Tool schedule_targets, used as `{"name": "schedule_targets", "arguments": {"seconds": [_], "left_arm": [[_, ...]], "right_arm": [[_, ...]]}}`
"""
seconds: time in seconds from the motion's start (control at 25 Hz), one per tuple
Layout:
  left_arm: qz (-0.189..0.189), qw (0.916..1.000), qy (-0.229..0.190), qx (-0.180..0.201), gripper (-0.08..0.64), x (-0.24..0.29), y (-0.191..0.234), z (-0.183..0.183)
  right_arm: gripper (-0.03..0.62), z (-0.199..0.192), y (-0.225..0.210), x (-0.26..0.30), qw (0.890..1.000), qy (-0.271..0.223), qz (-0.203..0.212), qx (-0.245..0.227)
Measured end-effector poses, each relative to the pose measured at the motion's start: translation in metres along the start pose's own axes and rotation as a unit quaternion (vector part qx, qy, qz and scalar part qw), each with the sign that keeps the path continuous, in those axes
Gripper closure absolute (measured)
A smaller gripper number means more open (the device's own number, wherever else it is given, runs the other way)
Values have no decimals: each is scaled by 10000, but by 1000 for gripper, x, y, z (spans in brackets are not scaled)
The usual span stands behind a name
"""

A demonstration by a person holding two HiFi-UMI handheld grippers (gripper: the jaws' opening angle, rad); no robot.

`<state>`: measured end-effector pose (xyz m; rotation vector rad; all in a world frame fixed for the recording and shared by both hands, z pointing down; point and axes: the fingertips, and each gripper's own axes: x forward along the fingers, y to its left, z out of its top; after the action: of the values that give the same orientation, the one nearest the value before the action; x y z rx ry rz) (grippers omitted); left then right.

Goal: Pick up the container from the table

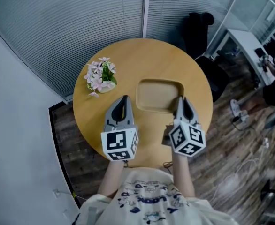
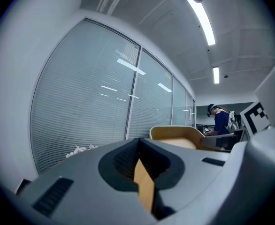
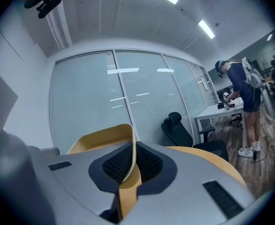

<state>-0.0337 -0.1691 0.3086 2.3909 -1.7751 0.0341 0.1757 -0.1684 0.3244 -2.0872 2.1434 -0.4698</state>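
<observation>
Seen from the head view, a round wooden table (image 1: 142, 55) bears a tan, shallow, rectangular container (image 1: 158, 96) with rounded corners near its middle; its inside is bare and nothing is held in it. The right hand-held gripper (image 1: 180, 102) is closed on the thin right-hand wall of the container, and in the right gripper view that wall (image 3: 100, 139) is seen passing between the dark ribbed pads (image 3: 116, 165) with no gap left. The left hand-held gripper (image 1: 124, 100) is placed just beside the container's left side, apart from it; its jaws are drawn together with nothing held, only a strip of table being visible beneath them. Whether the container is lifted off the table cannot be told. A small pot of pink and white flowers (image 1: 101, 76) is set near the table's left edge, well apart from the container.
</observation>
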Motion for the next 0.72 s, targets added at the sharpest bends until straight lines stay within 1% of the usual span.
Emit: {"name": "schedule_targets", "arguments": {"seconds": [0.36, 0.72], "left_arm": [[61, 9999, -148, 12, 557, -13, 0, 10], [79, 9998, -164, 2, 557, -13, 0, 13]], "right_arm": [[574, 5, 11, -9, 9999, -64, 132, -24], [574, 9, 12, -9, 9998, -64, 172, -91]]}}
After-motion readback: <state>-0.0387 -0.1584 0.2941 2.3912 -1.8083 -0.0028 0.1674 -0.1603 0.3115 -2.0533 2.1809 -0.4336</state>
